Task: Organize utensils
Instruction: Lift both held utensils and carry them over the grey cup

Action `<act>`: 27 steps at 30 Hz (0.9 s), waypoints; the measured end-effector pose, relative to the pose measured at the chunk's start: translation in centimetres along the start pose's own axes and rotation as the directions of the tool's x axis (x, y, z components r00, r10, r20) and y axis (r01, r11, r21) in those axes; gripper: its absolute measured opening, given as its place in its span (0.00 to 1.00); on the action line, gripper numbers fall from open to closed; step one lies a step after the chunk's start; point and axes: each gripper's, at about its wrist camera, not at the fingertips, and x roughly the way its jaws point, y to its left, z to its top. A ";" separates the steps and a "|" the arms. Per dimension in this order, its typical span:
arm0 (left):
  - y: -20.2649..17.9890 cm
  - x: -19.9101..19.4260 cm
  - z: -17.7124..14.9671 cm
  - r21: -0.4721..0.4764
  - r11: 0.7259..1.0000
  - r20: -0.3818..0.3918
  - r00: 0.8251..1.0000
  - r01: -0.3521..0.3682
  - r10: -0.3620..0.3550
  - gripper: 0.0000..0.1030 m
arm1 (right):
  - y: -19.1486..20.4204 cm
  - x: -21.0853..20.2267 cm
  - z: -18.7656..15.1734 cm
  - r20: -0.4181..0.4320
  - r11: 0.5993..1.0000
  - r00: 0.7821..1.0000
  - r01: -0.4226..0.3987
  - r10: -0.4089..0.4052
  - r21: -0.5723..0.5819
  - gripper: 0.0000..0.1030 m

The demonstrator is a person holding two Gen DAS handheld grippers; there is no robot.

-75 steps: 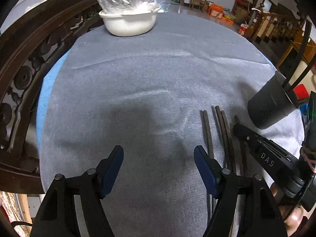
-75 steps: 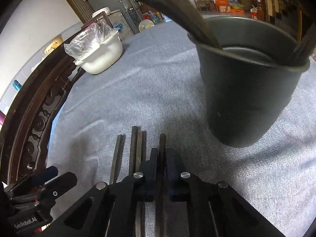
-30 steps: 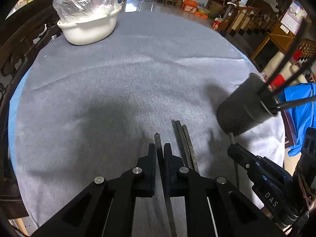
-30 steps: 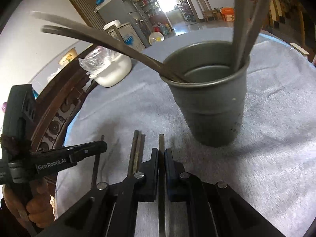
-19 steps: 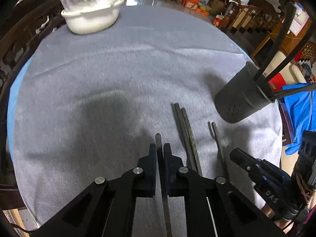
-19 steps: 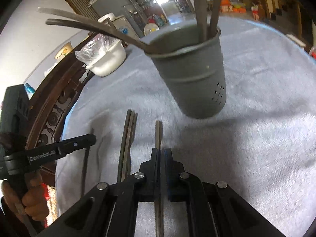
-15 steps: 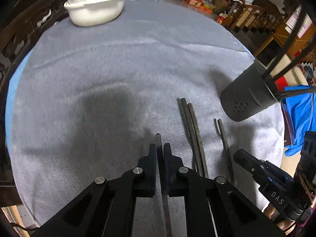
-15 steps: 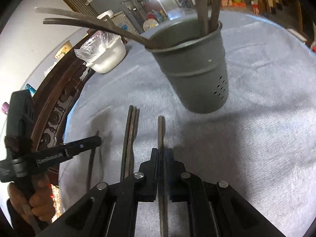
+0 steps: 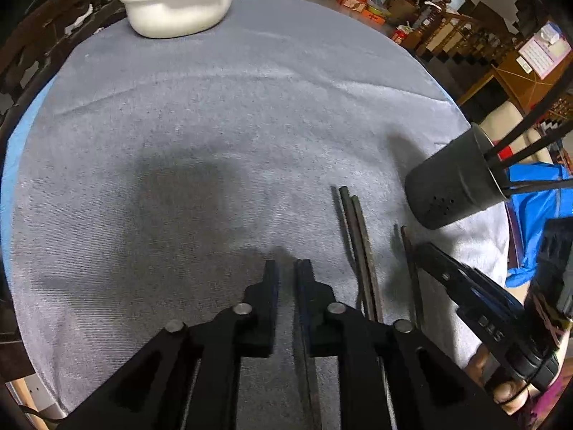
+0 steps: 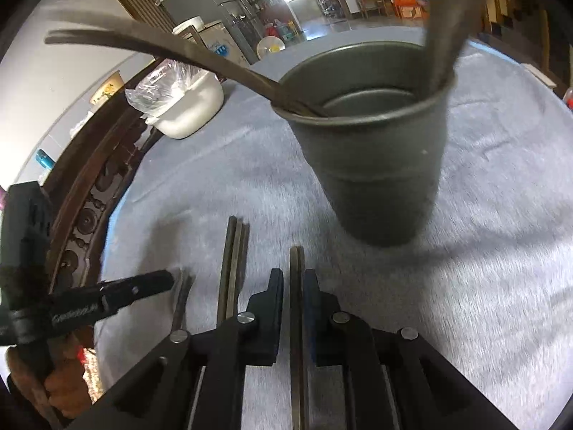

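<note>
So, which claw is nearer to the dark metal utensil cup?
Right. The right claw sits just in front of the dark metal utensil cup; the left claw is farther left, beyond the paired chopsticks.

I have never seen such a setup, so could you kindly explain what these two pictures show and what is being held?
There is no robot arm: a person holds a black two-finger gripper in each hand. Each picture comes from a fisheye camera on one gripper, looking along its fingers: one from the left gripper, one from the right gripper. On the grey cloth of the round table stand a dark grey metal utensil cup with sticks in it and a white bowl holding a plastic bag. A pair of dark chopsticks lies flat. Both grippers' jaws have just been opening. Between the left jaws lies one dark chopstick, between the right jaws another chopstick, each seemingly loose, with a gap beside it.
</note>
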 end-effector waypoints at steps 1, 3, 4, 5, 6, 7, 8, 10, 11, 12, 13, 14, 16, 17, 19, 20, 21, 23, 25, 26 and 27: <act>-0.1 0.1 0.0 0.003 1.000 -0.003 1.000 0.004 -0.004 0.27 | 0.2 0.4 0.1 -0.004 1.000 1.000 0.014 -0.014 -0.009 0.14; -0.5 0.3 0.0 0.015 1.000 -0.003 1.000 0.007 -0.007 0.31 | 0.4 1.1 0.2 -0.019 0.999 0.999 0.043 -0.044 -0.019 0.14; -0.8 0.5 0.0 0.028 1.000 -0.008 1.000 0.011 -0.011 0.31 | 0.3 1.5 0.3 -0.035 0.999 0.999 0.039 -0.039 -0.017 0.14; -1.0 0.7 0.0 0.038 0.999 -0.013 1.000 0.010 -0.010 0.31 | 0.4 1.7 0.3 -0.032 0.999 0.999 0.038 -0.038 -0.021 0.15; -1.2 1.0 0.0 0.046 0.999 -0.020 1.000 0.002 -0.001 0.31 | 0.5 1.8 0.4 -0.030 0.998 0.998 0.046 -0.047 -0.033 0.15; -1.4 1.2 -0.1 0.052 0.999 -0.029 1.000 -0.008 0.009 0.31 | 0.8 1.9 0.5 -0.028 0.997 0.998 0.061 -0.062 -0.050 0.15; -1.4 1.6 -0.1 0.058 0.998 -0.038 0.999 -0.014 0.016 0.31 | 1.0 2.0 0.5 -0.028 0.996 0.997 0.071 -0.072 -0.059 0.15; -1.5 2.0 0.0 0.069 0.997 -0.036 0.999 -0.024 0.027 0.31 | 1.6 2.4 0.7 -0.028 0.991 0.995 0.094 -0.097 -0.090 0.15; -1.5 2.0 0.1 0.070 0.997 -0.037 0.999 -0.024 0.027 0.31 | 1.9 2.5 0.7 -0.025 0.988 0.994 0.107 -0.111 -0.112 0.15; -1.6 2.1 0.2 0.073 0.997 -0.039 0.999 -0.024 0.027 0.31 | 2.1 2.6 0.7 -0.022 0.985 0.992 0.118 -0.121 -0.127 0.15; -1.6 2.1 0.3 0.077 0.997 -0.039 0.999 -0.028 0.031 0.27 | 2.3 2.7 0.7 -0.020 0.982 0.991 0.127 -0.131 -0.140 0.14; -1.7 2.2 0.3 0.084 0.996 -0.040 0.998 -0.036 0.040 0.18 | 2.3 2.7 0.8 -0.019 0.979 0.990 0.135 -0.139 -0.151 0.13; -1.9 2.4 0.5 0.097 0.994 -0.040 0.998 -0.052 0.056 0.09 | 2.2 2.5 0.7 -0.012 0.978 0.990 0.139 -0.143 -0.154 0.08; -1.7 2.4 0.6 0.093 0.994 -0.041 0.998 -0.051 0.055 0.09 | 2.0 2.3 0.7 -0.010 0.980 0.990 0.135 -0.138 -0.143 0.07; -1.6 2.1 0.6 0.080 0.995 -0.031 0.998 -0.055 0.058 0.08 | 1.4 1.5 0.6 -0.003 0.987 0.994 0.112 -0.113 -0.117 0.07; -1.5 1.8 0.6 0.076 0.995 -0.019 0.998 -0.060 0.061 0.08 | 1.3 1.1 0.6 0.004 0.990 0.995 0.095 -0.095 -0.108 0.07; -1.5 1.4 0.5 0.070 0.996 -0.005 0.998 -0.060 0.060 0.08 | 1.2 0.5 0.7 0.015 0.992 0.997 0.080 -0.079 -0.103 0.07; -1.4 0.3 0.5 0.056 0.997 0.023 0.998 -0.055 0.054 0.07 | 1.1 -0.9 0.8 0.045 0.994 0.998 0.048 -0.044 -0.098 0.07; -1.6 -1.2 0.5 0.046 0.997 0.061 0.997 -0.058 0.055 0.06 | 1.2 -2.5 0.8 0.081 0.995 0.997 0.007 0.001 -0.097 0.06; -1.6 -1.9 0.4 0.043 0.997 0.078 0.995 -0.060 0.057 0.06 | 1.3 -3.5 0.8 0.104 0.995 0.994 -0.014 0.024 -0.099 0.06; -1.9 -2.7 0.4 0.041 0.997 0.099 0.993 -0.063 0.058 0.06 | 1.3 -4.1 0.7 0.116 0.995 0.993 -0.022 0.034 -0.101 0.06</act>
